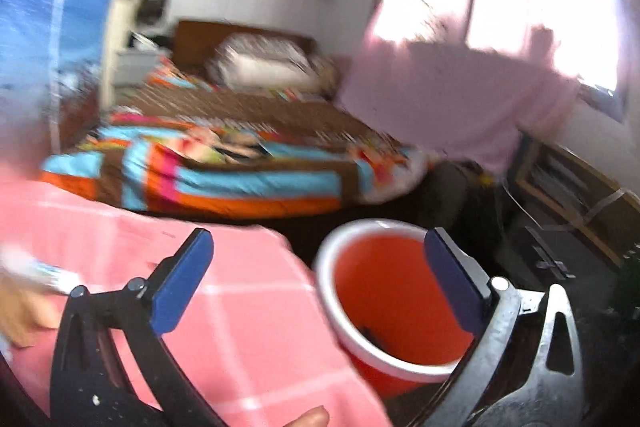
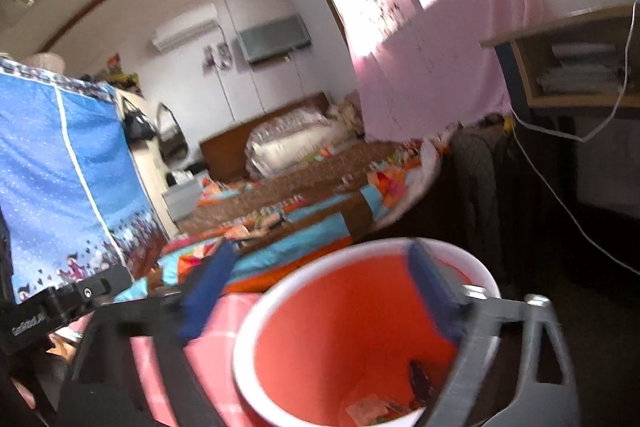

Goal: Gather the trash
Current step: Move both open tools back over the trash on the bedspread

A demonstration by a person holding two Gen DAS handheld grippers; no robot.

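Note:
A red bin with a white rim (image 1: 384, 291) stands on the floor beside a table with a pink checked cloth (image 1: 224, 323). My left gripper (image 1: 316, 247) is open and empty, its right finger over the bin. In the right wrist view the bin (image 2: 340, 331) is close below, with dark and pale scraps (image 2: 416, 383) at its bottom. My right gripper (image 2: 320, 259) is open and empty above the bin's mouth. A blurred white object (image 1: 36, 271) lies at the table's left edge.
A bed with a striped, colourful quilt (image 1: 240, 163) lies beyond the table. A blue fabric wardrobe (image 2: 60, 171) stands left. Pink curtains (image 2: 432, 47) hang right, above a wooden shelf (image 2: 576, 67) with a white cable (image 2: 560, 195).

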